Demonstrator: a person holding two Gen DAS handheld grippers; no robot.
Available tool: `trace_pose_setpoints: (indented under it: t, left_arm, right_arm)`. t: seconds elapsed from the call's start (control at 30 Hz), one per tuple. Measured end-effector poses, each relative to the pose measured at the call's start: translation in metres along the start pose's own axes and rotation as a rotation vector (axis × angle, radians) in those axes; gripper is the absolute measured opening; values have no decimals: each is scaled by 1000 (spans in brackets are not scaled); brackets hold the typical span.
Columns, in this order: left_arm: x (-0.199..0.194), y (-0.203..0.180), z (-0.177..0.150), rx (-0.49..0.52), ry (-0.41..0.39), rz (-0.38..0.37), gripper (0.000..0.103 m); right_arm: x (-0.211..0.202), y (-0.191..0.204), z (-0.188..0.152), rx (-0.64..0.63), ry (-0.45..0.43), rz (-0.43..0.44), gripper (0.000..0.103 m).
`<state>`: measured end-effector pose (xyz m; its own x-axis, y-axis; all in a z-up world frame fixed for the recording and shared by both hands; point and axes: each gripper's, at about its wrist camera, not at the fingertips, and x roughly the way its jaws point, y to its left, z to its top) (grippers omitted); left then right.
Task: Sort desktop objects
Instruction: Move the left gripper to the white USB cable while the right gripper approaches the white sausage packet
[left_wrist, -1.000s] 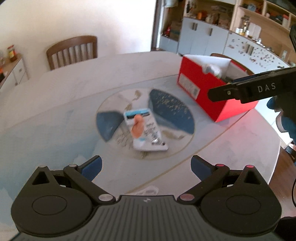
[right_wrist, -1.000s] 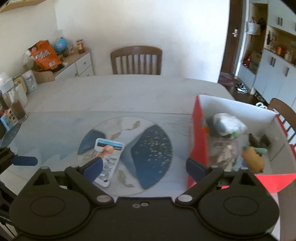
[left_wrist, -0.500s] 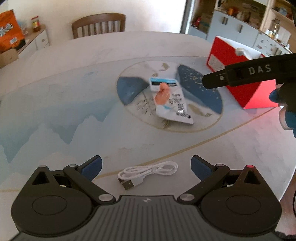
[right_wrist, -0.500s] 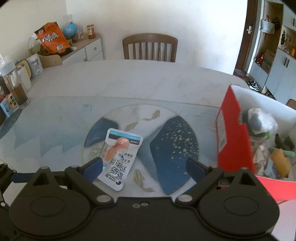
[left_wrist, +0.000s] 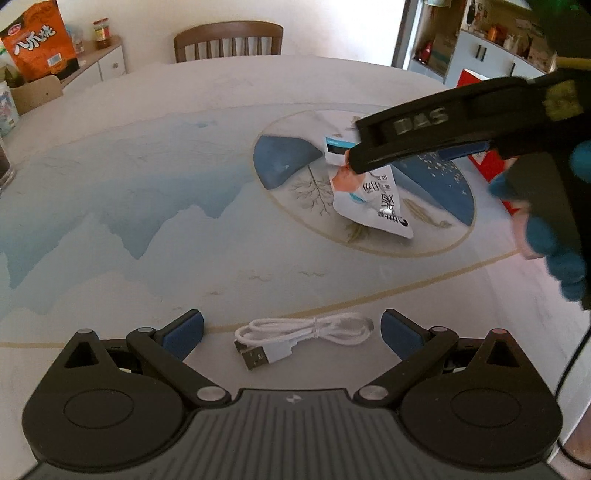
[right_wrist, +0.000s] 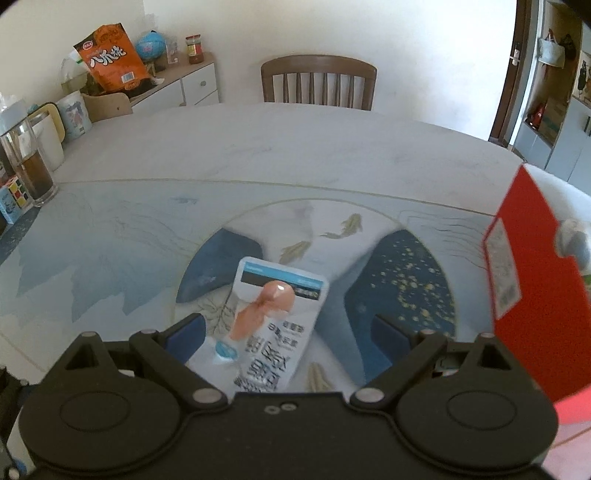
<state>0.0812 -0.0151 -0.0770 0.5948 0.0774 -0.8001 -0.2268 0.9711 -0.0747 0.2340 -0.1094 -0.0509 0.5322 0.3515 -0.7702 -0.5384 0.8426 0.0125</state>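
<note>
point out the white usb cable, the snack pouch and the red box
white usb cable (left_wrist: 314, 330): left wrist view, on the coiled middle.
snack pouch (right_wrist: 275, 328): right wrist view, on its printed front.
red box (right_wrist: 532, 295): right wrist view, on its red side wall.

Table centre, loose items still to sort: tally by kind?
Snack pouches: 1, the white pouch lying between the open right tool fingers.
Cables: 1, the white USB cable lying between the open left tool fingers.
Total: 2.
</note>
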Motion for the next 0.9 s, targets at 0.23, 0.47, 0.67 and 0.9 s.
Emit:
trace_pose_setpoints:
  t: [0.23,0.47,0.67,0.9]
  left_arm:
    - [7,-14,-3,39,-31,60,103]
    - [7,-21,-9,51,-62,62,103]
    - [8,-22,-8,53,-66,59,102]
    - [5,-29,-4,106,-87,15,73]
  right_arm:
    - [30,5,-1,24,31,-32,97]
    - [51,3,3,56,56,-68,94]
    - [54,1,4,68,42,-85,86]
    - [51,-7,5,79,42,-85,73]
